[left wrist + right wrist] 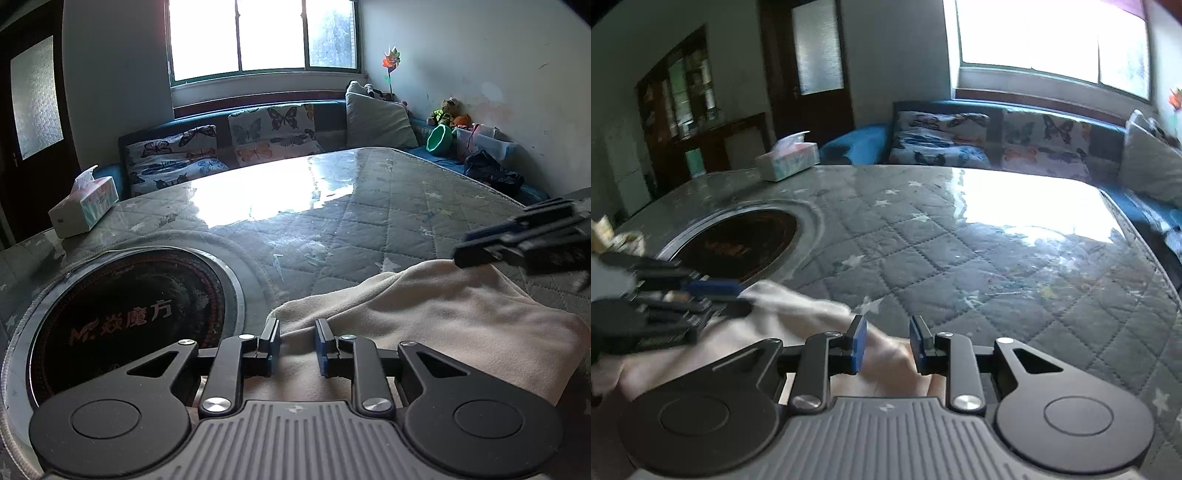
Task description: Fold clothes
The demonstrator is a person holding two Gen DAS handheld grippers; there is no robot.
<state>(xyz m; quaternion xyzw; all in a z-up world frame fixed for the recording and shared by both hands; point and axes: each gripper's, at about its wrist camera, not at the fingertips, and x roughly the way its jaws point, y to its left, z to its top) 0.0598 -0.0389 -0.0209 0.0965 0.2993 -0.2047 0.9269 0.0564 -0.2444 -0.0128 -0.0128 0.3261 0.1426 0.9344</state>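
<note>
A cream cloth [443, 314] lies rumpled on the quilted table [369, 206] near its front edge. My left gripper [297, 343] is open just above the cloth's near left part, with fabric showing between its blue pads. My right gripper [463, 254] reaches in from the right, its tips over the cloth's far right corner. In the right wrist view my right gripper [888, 345] is open over the cloth [798, 306]. There the left gripper [740, 297] comes in from the left, its tips at the cloth's edge. I cannot tell whether either one touches the fabric.
A round black cooktop [129, 317] [738, 240] is set into the table on the left. A tissue box [83, 210] [788, 160] stands at the far left corner. A sofa with butterfly cushions [273, 133] runs behind, with dark clothes [491, 171] and a green bowl [439, 138] on it.
</note>
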